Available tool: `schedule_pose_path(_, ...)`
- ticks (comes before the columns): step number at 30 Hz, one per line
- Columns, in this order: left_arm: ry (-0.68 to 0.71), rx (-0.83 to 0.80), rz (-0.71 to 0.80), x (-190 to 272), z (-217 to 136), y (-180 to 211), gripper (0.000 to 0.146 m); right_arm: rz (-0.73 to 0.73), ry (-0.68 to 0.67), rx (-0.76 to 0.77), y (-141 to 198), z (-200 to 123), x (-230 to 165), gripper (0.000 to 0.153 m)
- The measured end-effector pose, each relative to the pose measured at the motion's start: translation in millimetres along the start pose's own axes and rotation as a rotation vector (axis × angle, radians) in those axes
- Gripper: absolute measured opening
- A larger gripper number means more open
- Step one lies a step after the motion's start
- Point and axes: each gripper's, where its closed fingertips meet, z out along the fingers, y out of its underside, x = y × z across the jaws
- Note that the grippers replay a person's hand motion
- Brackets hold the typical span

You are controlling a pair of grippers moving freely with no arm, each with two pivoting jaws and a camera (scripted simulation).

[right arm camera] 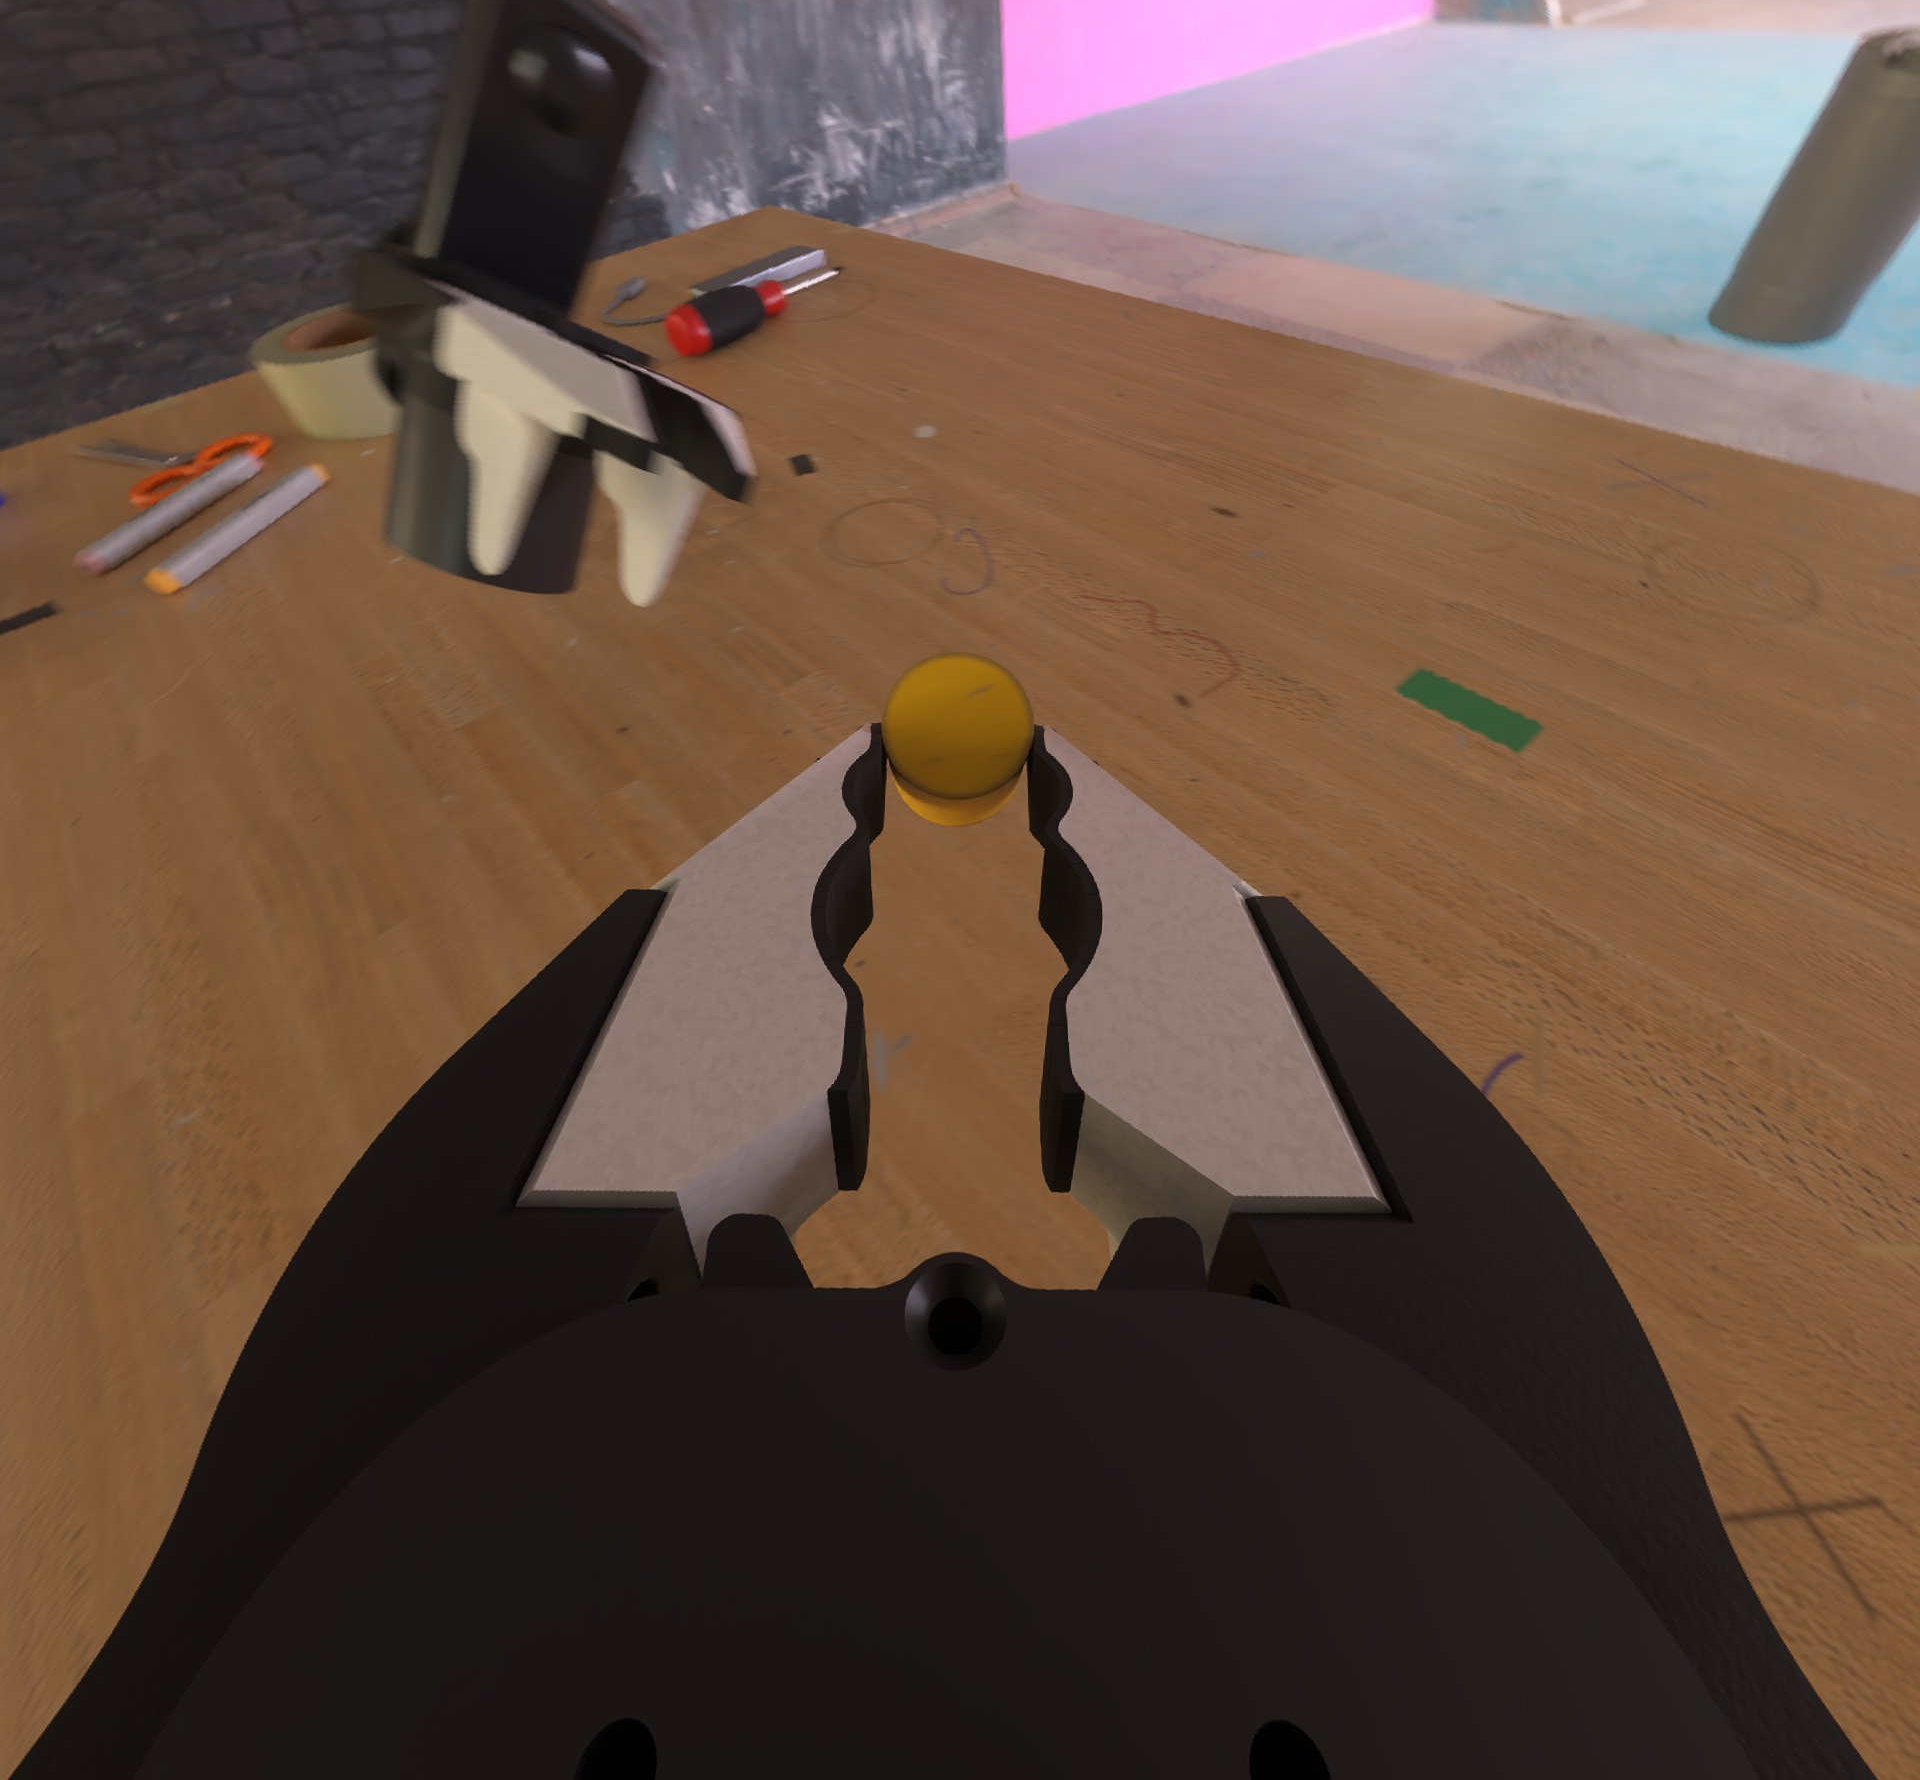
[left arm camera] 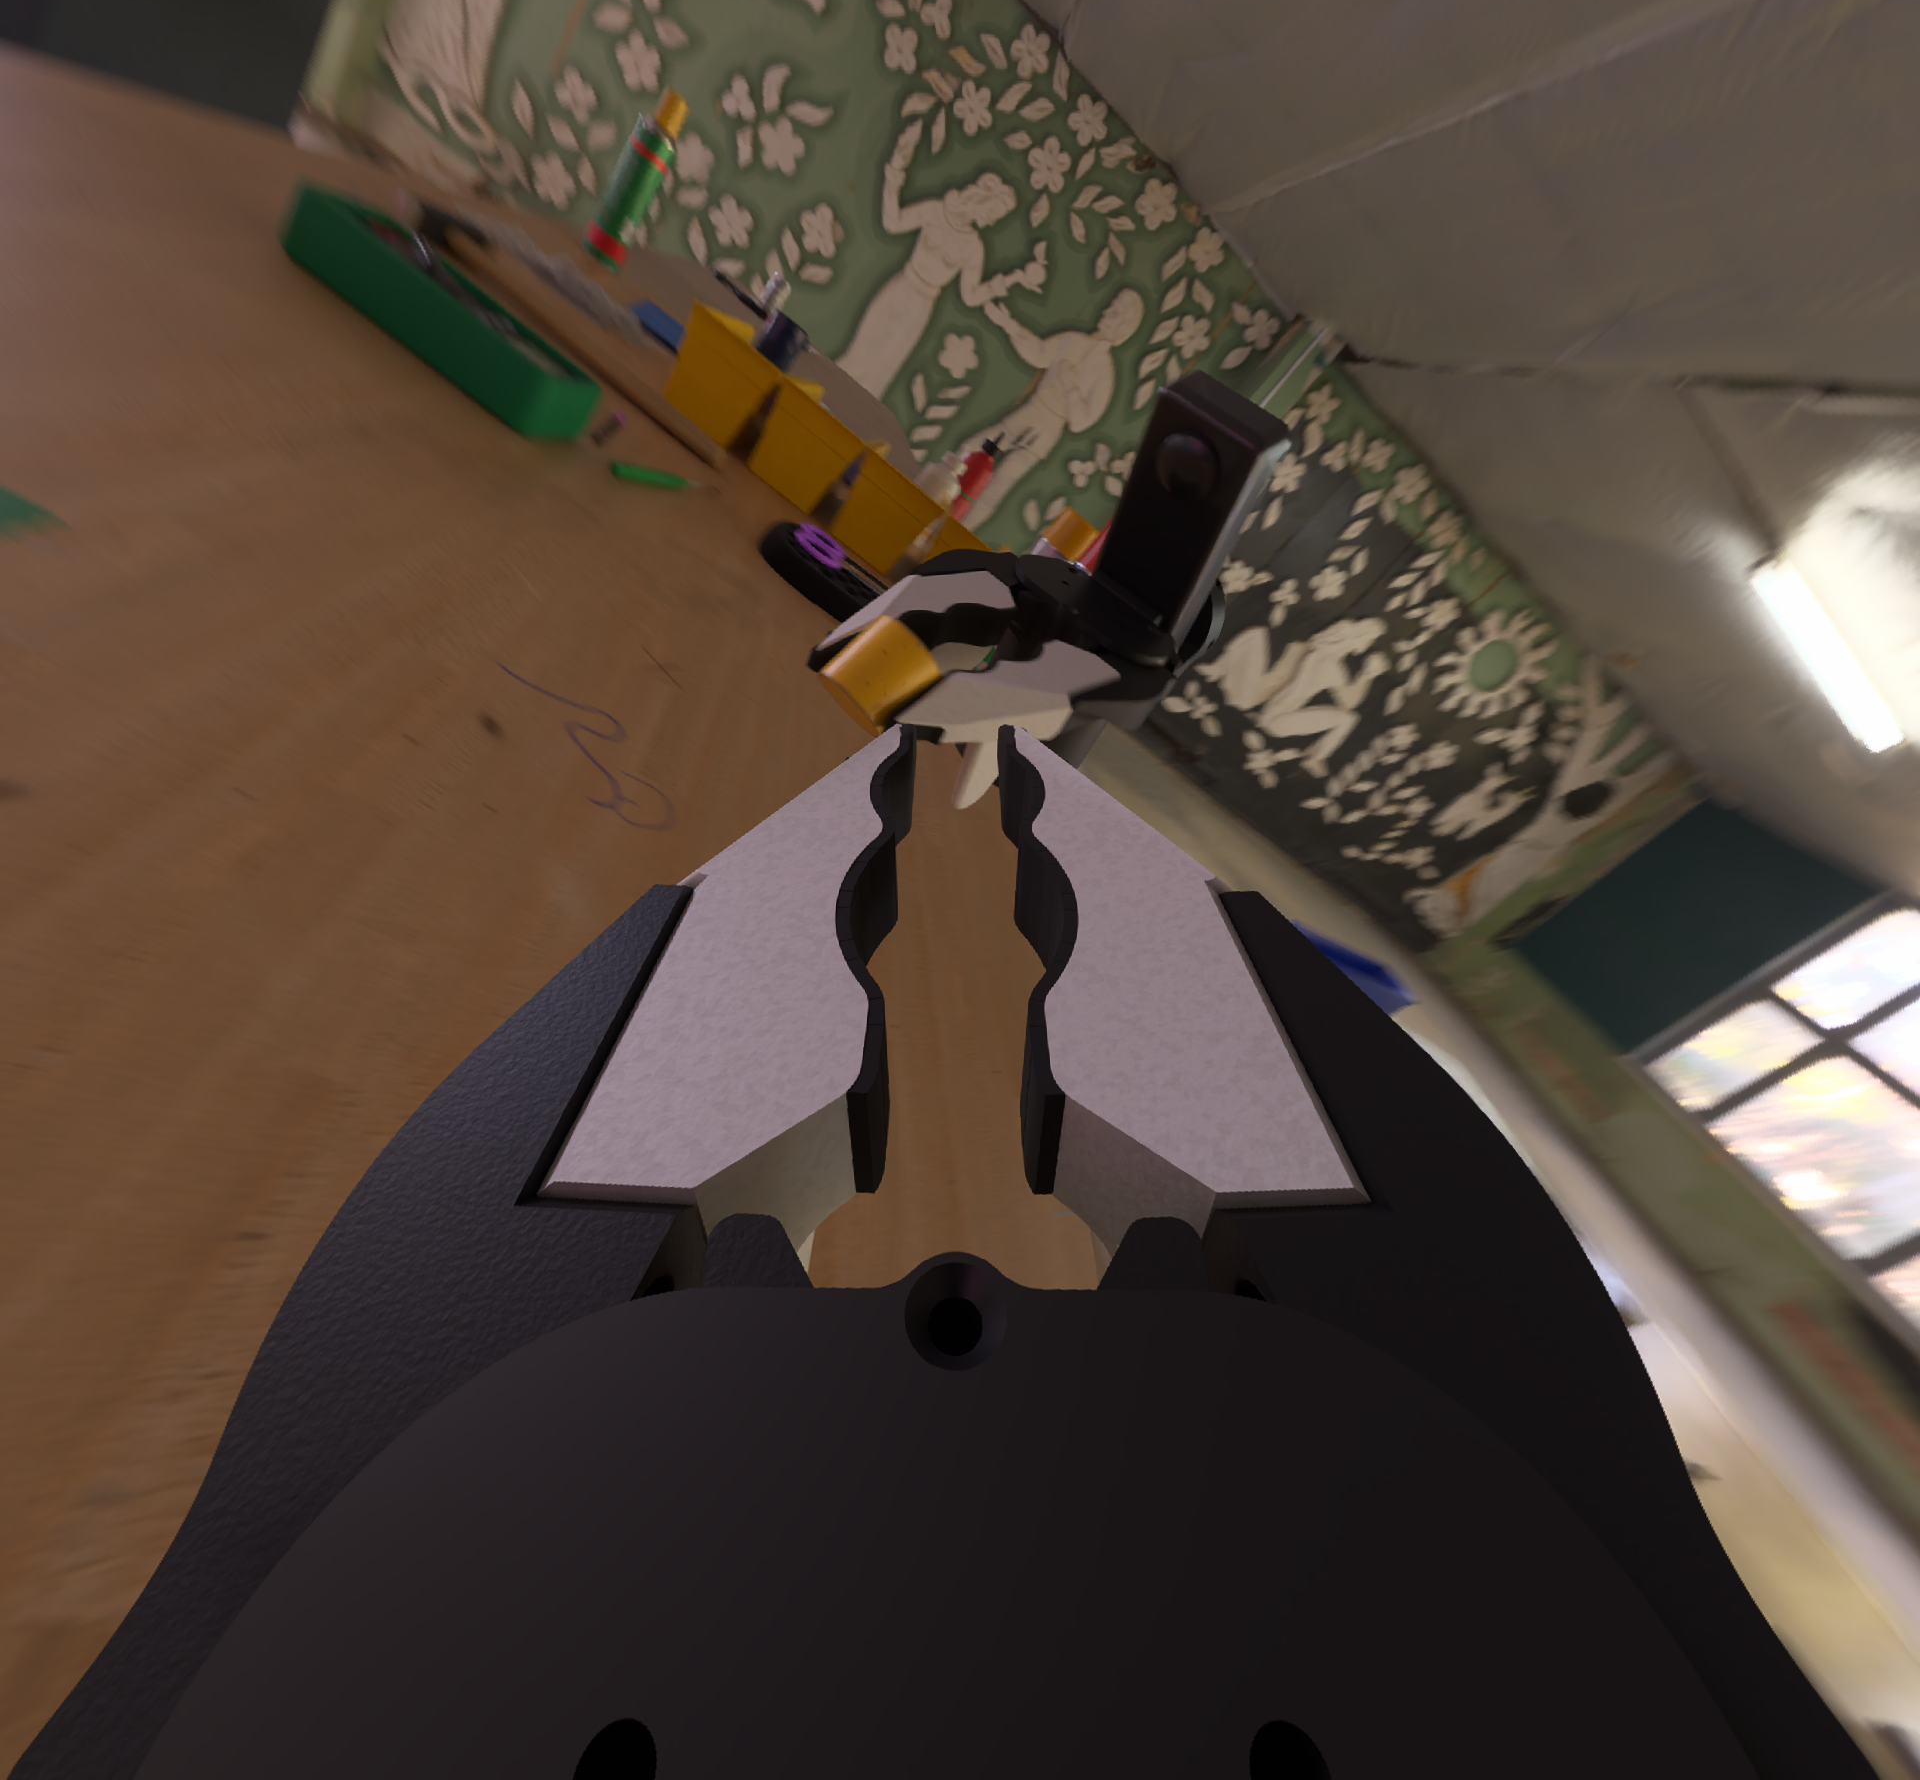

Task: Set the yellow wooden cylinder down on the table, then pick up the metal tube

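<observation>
My right gripper [right arm camera: 956, 754] is shut on the yellow wooden cylinder [right arm camera: 956, 717], seen end-on at its fingertips, over the wooden table [right arm camera: 1351, 899]. In the left wrist view the right gripper [left arm camera: 920, 676] holds the cylinder [left arm camera: 878, 676] level, just beyond my left gripper [left arm camera: 955, 743]. The left gripper's jaws stand a little apart with nothing between them. In the right wrist view the left gripper [right arm camera: 577, 577] is blurred and points down at the far left. The dark shiny metal tube [right arm camera: 426, 483] is right by its fingers; I cannot tell whether they touch.
A tape roll [right arm camera: 322, 369], a red-handled screwdriver [right arm camera: 727, 317], orange scissors [right arm camera: 197, 468] and grey markers [right arm camera: 229, 515] lie at the far left. A green tray [left arm camera: 436, 317], yellow boxes [left arm camera: 790, 421], a green can [left arm camera: 634, 182] and a black wheel [left arm camera: 821, 567] line the table's edge.
</observation>
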Motion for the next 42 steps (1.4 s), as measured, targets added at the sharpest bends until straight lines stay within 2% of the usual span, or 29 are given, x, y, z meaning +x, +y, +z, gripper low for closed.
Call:
schedule_pose_path(3,-0.055,0.0,0.212,-8,-25,-18,0.018,0.088,0.034,-0.042,1,18,35,0.027)
schedule_pose_path(6,-0.255,0.028,0.406,-43,-66,-40,0.018,0.142,0.119,-0.116,12,37,75,0.027)
schedule_pose_path(9,-0.49,0.094,0.437,-86,-108,-60,0.018,0.154,0.164,-0.149,22,46,96,0.027)
schedule_pose_path(11,-0.723,0.114,0.426,-117,-136,-67,0.018,0.123,0.183,-0.121,20,44,98,0.027)
schedule_pose_path(13,-0.83,0.1,0.436,-131,-147,-67,0.017,0.076,0.22,-0.114,18,39,100,0.027)
schedule_pose_path(21,-0.813,0.019,0.437,-141,-137,-52,0.017,0.196,0.093,-0.018,9,36,85,0.027)
schedule_pose_path(26,-0.8,0.006,0.43,-141,-135,-50,0.017,0.172,0.07,-0.046,13,39,78,0.027)
schedule_pose_path(29,-0.797,-0.003,0.436,-141,-134,-49,0.017,0.135,0.008,-0.104,22,45,62,0.027)
schedule_pose_path(32,-0.798,-0.004,0.447,-140,-134,-49,0.017,0.035,-0.227,-0.203,37,50,13,0.027)
schedule_pose_path(34,-0.798,-0.007,0.451,-139,-133,-49,0.017,-0.044,-0.31,-0.289,50,53,-11,0.027)
schedule_pose_path(37,-0.804,-0.011,0.464,-139,-133,-48,0.017,-0.056,-0.334,-0.408,71,57,-23,0.027)
schedule_pose_path(42,-0.818,-0.024,0.498,-137,-131,-47,0.017,-0.141,-0.247,-0.513,93,58,-16,0.027)
